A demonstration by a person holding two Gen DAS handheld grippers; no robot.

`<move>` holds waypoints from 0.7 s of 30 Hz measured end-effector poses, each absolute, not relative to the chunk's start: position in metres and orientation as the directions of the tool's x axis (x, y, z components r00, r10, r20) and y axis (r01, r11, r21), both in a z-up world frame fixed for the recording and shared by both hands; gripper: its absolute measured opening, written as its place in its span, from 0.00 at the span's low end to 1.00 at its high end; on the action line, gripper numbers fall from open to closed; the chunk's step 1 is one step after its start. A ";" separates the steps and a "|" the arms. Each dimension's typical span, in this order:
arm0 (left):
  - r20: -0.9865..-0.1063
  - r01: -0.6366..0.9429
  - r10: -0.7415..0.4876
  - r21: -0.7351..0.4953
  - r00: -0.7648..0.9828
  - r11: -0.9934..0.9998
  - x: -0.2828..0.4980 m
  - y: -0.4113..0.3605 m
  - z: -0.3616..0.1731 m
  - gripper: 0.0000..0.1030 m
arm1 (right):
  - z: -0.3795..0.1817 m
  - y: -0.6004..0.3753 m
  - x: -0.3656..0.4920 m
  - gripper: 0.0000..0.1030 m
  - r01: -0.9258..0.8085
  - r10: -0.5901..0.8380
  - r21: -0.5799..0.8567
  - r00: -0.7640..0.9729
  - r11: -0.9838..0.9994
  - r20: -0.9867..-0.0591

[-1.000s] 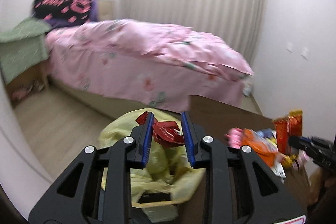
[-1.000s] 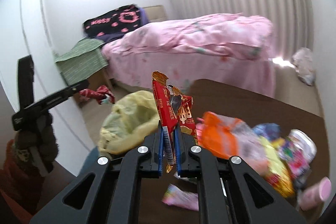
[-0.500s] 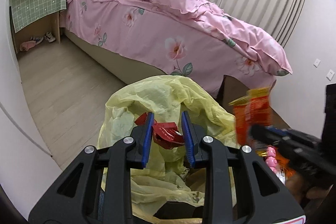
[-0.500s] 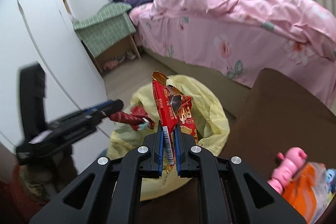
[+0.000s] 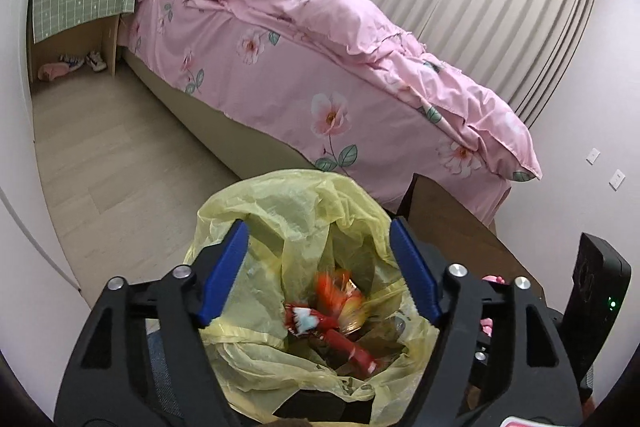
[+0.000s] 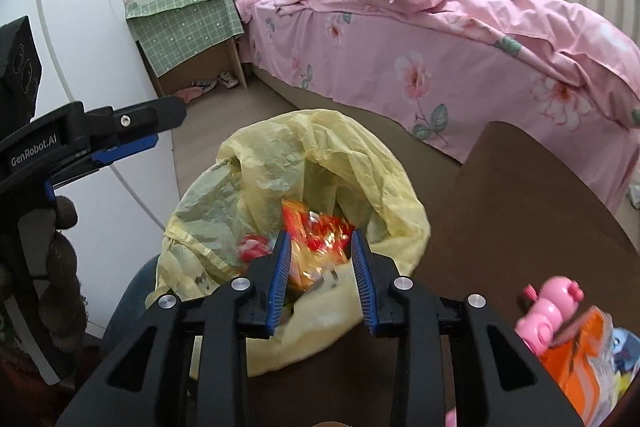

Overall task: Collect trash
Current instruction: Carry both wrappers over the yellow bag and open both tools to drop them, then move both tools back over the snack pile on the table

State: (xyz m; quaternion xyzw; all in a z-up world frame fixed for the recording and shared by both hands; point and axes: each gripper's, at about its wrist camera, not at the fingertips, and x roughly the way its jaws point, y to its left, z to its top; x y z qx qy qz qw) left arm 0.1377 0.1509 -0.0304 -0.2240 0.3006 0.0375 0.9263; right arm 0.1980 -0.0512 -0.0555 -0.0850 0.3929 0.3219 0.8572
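jaws of left gripper (image 5: 318, 267) and right gripper (image 6: 320, 267) just opened, empty, over yellow bag (image 5: 304, 211)

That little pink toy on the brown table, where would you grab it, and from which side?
Probably by the pink toy's rounded upper body, coming down from above on the yellow bag's side. That side faces bare brown table. Its other side presses against the orange wrapper, so a tool approaching there would likely snag the wrapper. The toy's lower part is hidden, so this is a guess.
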 end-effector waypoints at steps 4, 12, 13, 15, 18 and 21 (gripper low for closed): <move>-0.549 -0.170 -0.070 -0.375 0.833 0.912 0.131 0.140 -0.019 0.75 | -0.041 -0.079 0.179 0.33 -0.584 0.449 0.066 0.542 0.809 -0.711; -0.544 -0.031 -0.176 -0.351 0.821 0.936 0.126 0.086 -0.011 0.75 | -0.024 -0.180 0.138 0.43 -0.386 0.308 0.035 0.672 0.922 -0.674; -0.544 -0.007 -0.195 -0.347 0.816 0.938 0.126 0.075 -0.010 0.75 | -0.022 -0.198 0.133 0.48 -0.336 0.268 0.027 0.698 0.941 -0.664; -0.544 0.051 -0.238 -0.336 0.804 0.940 0.126 0.052 -0.010 0.75 | -0.019 -0.236 0.125 0.53 -0.244 0.200 0.021 0.738 0.969 -0.644; -0.546 0.131 -0.290 -0.311 0.786 0.941 0.124 0.019 -0.011 0.75 | -0.022 -0.285 0.115 0.54 -0.131 0.104 0.009 0.747 0.991 -0.657; -0.547 0.252 -0.381 -0.297 0.745 0.921 0.124 -0.020 -0.015 0.76 | -0.028 -0.322 0.109 0.54 -0.079 0.059 0.001 0.734 0.997 -0.676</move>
